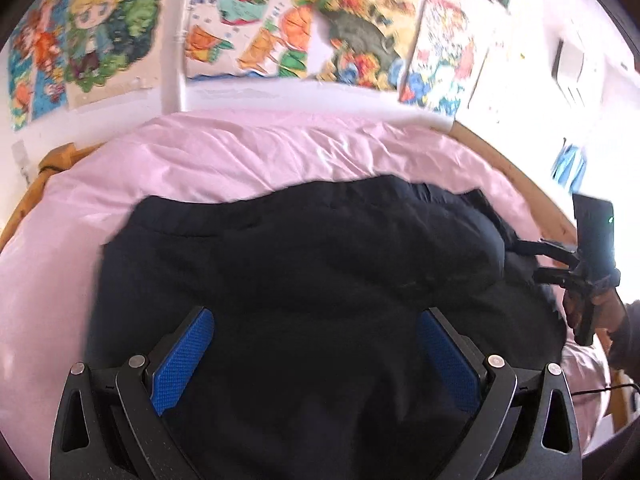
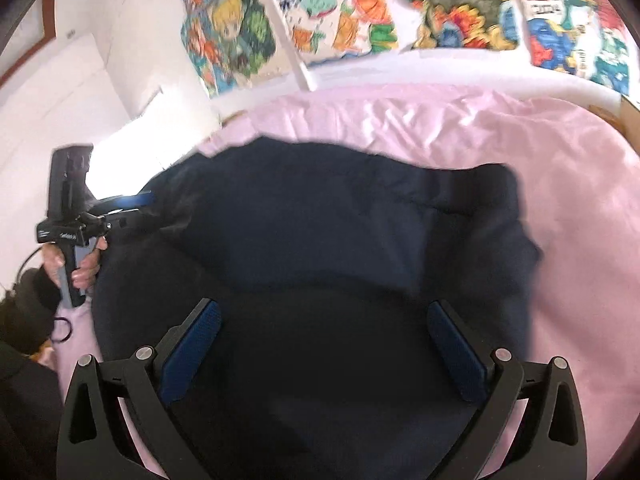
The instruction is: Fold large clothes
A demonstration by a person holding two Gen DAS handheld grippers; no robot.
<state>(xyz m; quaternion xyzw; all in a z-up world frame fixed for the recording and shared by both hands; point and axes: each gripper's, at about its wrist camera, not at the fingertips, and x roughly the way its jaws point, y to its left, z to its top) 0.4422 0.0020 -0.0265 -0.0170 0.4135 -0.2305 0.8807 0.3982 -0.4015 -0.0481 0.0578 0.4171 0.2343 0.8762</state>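
Left gripper [image 1: 316, 320]: jaws held wide apart, nothing clamped.
Right gripper [image 2: 324, 316]: jaws spread, empty.
Dark garment [image 1: 304, 264]: laid on pink sheet [image 1: 240, 152]; 6 o'clock edge hidden, details blurred.

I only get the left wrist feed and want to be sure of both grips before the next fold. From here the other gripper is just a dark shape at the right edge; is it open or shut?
Observer: In its own view the right gripper is open, blue pads wide apart over the dark garment, nothing between them.
Operator: And how does my gripper look from over there?
Observer: The left gripper sits at the garment's left edge, its fingers pointing into the cloth; a hand holds its handle. Whether it pinches cloth is too blurred to tell.
Operator: Does the garment's right side reach the bed edge?
Observer: No, pink sheet shows beyond the garment's right edge.
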